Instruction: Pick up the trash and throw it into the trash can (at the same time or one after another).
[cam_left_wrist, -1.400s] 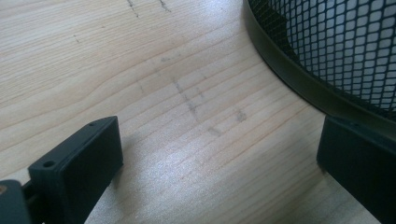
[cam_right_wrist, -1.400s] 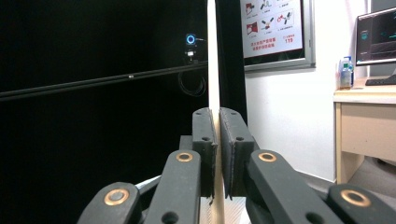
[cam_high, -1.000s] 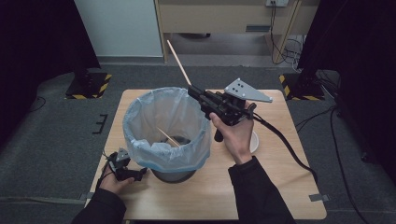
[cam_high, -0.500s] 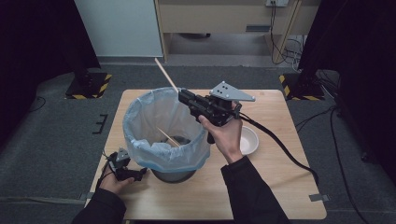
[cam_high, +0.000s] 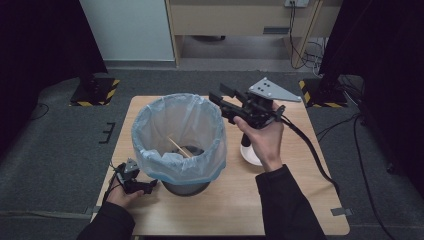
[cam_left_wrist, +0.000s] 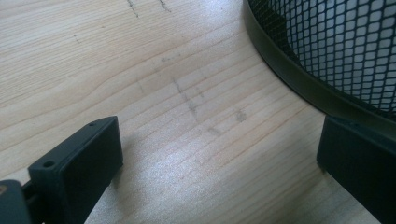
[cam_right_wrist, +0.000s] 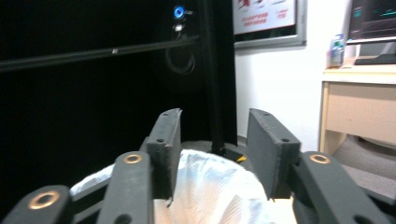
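Observation:
A black mesh bin (cam_high: 186, 186) lined with a pale blue bag (cam_high: 175, 125) stands mid-table. Thin wooden sticks (cam_high: 178, 147) lie slanted inside it. My right gripper (cam_high: 221, 95) hovers above the bin's right rim, pointing left. Its jaws have just been opening and nothing is between them. In the right gripper view that gripper (cam_right_wrist: 212, 122) looks over the bag's rim (cam_right_wrist: 210, 186). My left gripper (cam_high: 149, 186) rests low on the table at the bin's front left. The left gripper view shows it (cam_left_wrist: 219, 137) wide open over bare wood, beside the bin's mesh wall (cam_left_wrist: 336, 46).
A white bowl (cam_high: 250, 155) sits on the wooden table (cam_high: 240, 200) under my right hand. A black cable (cam_high: 312, 150) trails from the right gripper across the table's right side. Dark curtains and a cabinet stand beyond the far edge.
The right gripper held a long wooden stick over the bin; now its jaws are apart and the stick is gone from them. That hand has drawn back to the right. The left hand stayed put.

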